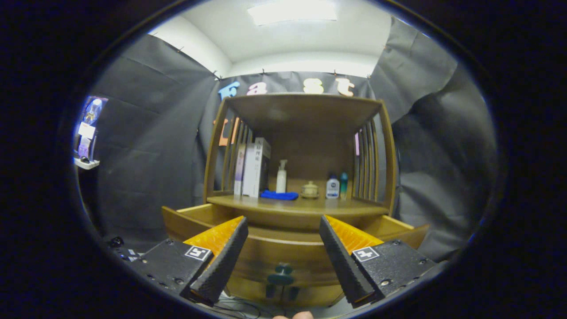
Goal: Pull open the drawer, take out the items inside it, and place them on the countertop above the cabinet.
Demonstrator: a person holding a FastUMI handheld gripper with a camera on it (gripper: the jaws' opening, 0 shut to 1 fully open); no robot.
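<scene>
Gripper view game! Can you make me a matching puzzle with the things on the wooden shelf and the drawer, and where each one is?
Things:
1. blue cloth
2. boxes
3. drawer knob
4. pump bottle

Places:
A. between the open claw's fingers
B. standing at the countertop's left end
C. lying flat in front of the boxes
D. upright just behind the cloth

Pairs: 1-C, 2-B, 3-A, 4-D
</scene>
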